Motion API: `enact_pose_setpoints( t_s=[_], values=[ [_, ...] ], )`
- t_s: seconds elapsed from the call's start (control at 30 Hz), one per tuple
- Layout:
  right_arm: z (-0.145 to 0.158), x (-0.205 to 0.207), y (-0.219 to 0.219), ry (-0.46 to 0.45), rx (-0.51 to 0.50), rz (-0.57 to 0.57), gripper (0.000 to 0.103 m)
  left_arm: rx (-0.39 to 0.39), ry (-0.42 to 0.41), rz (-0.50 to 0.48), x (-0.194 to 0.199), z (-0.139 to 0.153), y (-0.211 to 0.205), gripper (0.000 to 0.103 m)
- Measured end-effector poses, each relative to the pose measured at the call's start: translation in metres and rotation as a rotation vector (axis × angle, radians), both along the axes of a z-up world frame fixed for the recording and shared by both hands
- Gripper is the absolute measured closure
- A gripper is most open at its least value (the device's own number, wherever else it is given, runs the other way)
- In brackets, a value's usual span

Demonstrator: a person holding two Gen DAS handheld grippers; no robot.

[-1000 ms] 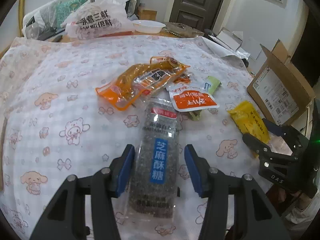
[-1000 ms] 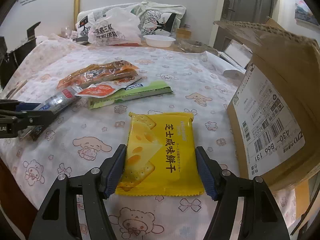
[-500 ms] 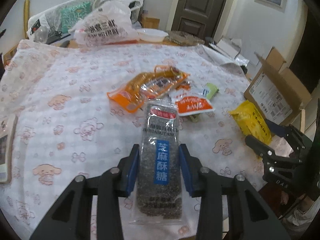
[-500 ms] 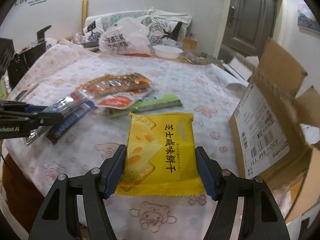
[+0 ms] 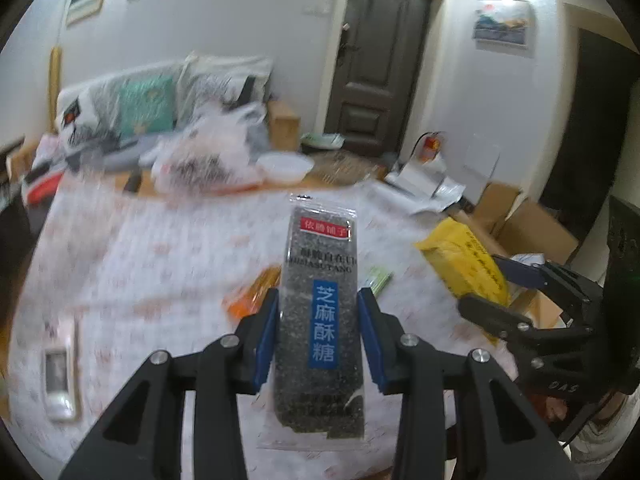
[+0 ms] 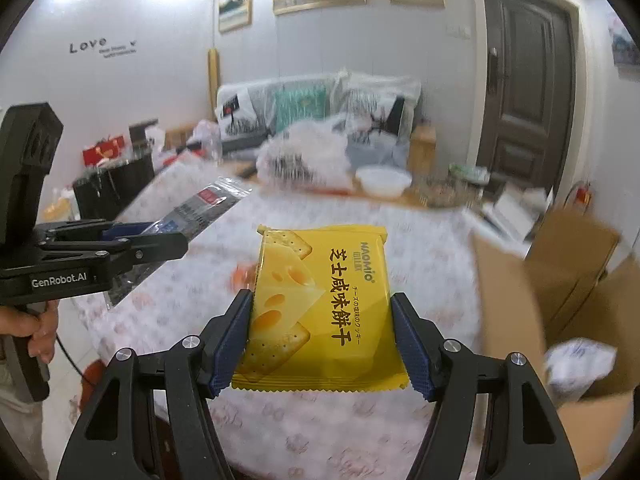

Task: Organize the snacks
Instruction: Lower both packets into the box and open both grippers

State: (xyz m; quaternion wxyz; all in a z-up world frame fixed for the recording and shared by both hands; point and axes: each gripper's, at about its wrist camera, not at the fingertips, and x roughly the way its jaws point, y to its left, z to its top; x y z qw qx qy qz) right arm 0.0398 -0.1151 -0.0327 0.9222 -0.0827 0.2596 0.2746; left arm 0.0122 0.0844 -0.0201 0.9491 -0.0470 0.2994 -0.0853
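My left gripper (image 5: 318, 338) is shut on a long clear packet of black sesame candy (image 5: 320, 304) with a blue label, held up above the table. My right gripper (image 6: 322, 340) is shut on a yellow cheese cracker packet (image 6: 320, 304), also lifted off the table. In the left wrist view the right gripper (image 5: 496, 300) shows at the right with the yellow packet (image 5: 464, 262). In the right wrist view the left gripper (image 6: 160, 242) shows at the left with the sesame packet (image 6: 200, 208). An orange snack packet (image 5: 250, 294) and a green one (image 5: 378, 278) lie on the table.
The table carries a white cartoon-print cloth (image 5: 152, 264). An open cardboard box (image 6: 560, 292) stands at the right. A white plastic bag (image 5: 204, 164) and a white bowl (image 5: 285, 165) sit at the far edge. A phone-like device (image 5: 60, 372) lies at the left.
Both grippers have risen from the table with their packets. The left jaws closed on the sesame packet. The view now tilts up toward the room; the background is motion-blurred.
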Motion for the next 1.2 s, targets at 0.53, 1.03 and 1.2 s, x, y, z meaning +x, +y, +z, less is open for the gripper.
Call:
enact_pose_setpoints(
  t_s=[0.53, 1.03, 1.2],
  values=[
    [0.047, 0.025, -0.143, -0.090, 0.082, -0.236, 0.038, -0.028, -0.053, -0.380, 0.076, 0.075, -0.180, 0.068],
    [-0.001, 0.075, -0.223, 0.061, -0.012, -0.299, 0.038, 0.071, 0.230, -0.507, 0.162, 0.011, -0.318, 0.068],
    [-0.007, 0.081, -0.221, 0.076, -0.034, -0.298, 0.038, 0.096, 0.262, -0.499, 0.171, 0.002, -0.321, 0.067]
  ],
)
